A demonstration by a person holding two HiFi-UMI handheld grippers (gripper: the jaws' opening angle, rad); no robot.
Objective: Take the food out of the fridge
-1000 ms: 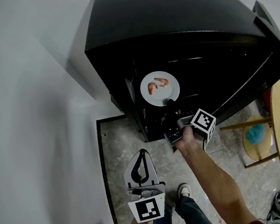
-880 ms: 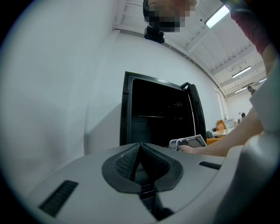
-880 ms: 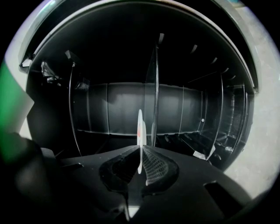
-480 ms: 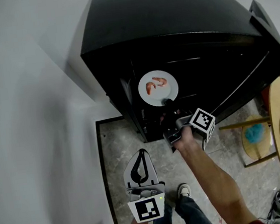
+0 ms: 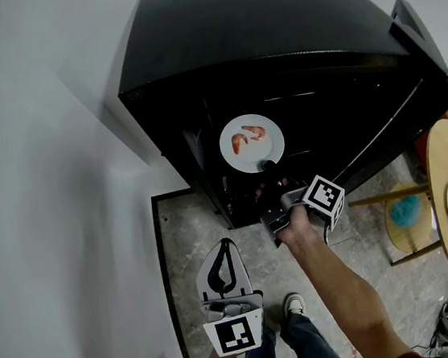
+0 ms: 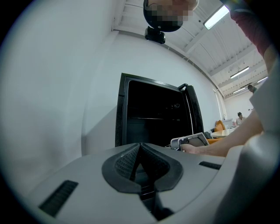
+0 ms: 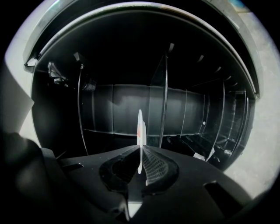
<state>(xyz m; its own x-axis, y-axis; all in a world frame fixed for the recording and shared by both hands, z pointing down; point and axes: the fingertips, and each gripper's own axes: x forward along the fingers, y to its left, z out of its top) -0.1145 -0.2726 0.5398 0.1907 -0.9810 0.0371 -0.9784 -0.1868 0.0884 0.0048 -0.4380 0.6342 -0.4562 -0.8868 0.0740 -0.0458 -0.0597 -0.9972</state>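
Barely any shift over the last second. Still clamped with right tongs [image 5: 269, 164] on rim of shrimp plate [image 5: 251, 143], at open fridge [image 5: 271, 30] front, extraction pending. Left tongs [image 5: 228, 248]: closed together, empty, idle.

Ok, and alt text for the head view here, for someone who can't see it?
The right gripper grips the near rim of a white plate of shrimp, held before the open black fridge. The left gripper hangs lower, shut and empty. A round wooden table stands at the far right.
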